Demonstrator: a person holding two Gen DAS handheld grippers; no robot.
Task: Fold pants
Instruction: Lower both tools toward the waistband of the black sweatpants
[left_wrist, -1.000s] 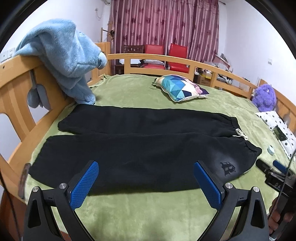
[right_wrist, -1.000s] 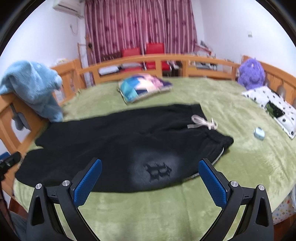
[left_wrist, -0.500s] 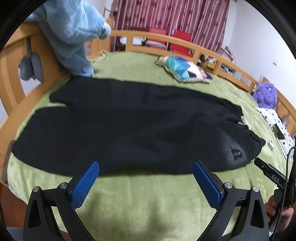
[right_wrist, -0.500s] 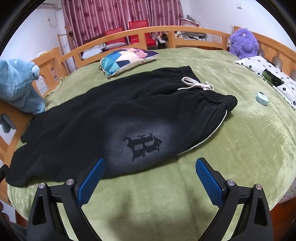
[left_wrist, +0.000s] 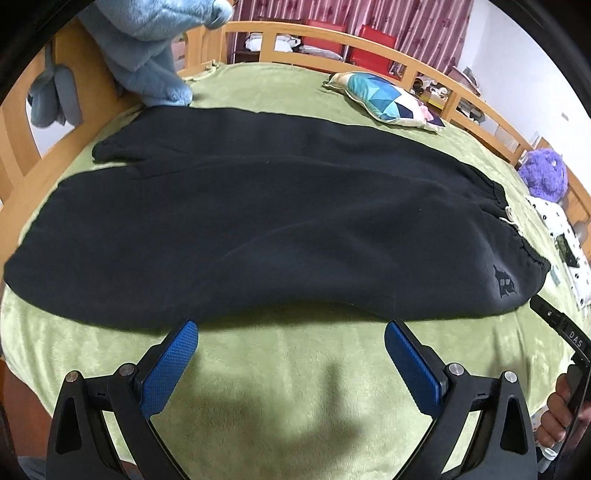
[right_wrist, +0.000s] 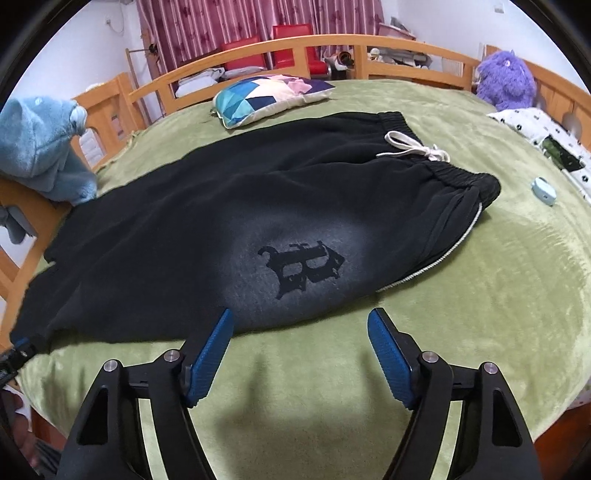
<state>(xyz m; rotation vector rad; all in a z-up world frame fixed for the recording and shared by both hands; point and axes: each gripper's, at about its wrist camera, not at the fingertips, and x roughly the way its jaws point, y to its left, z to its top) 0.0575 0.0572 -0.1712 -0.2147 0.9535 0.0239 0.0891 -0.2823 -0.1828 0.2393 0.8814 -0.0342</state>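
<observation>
The black pants (left_wrist: 277, 229) lie flat on the green blanket (left_wrist: 295, 387), with both legs side by side. The cuffs are at the left and the waistband (right_wrist: 458, 177) with its white drawstring (right_wrist: 413, 146) is at the right.

A second ago both tools were up high and the pants looked small. Now both have come down low, close to the near edge of the pants. The left gripper (left_wrist: 291, 332) is wide open and holds nothing. It sits near the middle of the near leg. The right gripper (right_wrist: 299, 321) is open too, and also empty. It sits just by the letter print (right_wrist: 301, 269), close to the hip.

No fold is made yet. I think the next job is to pinch the near edge and carry it over the far leg.
</observation>
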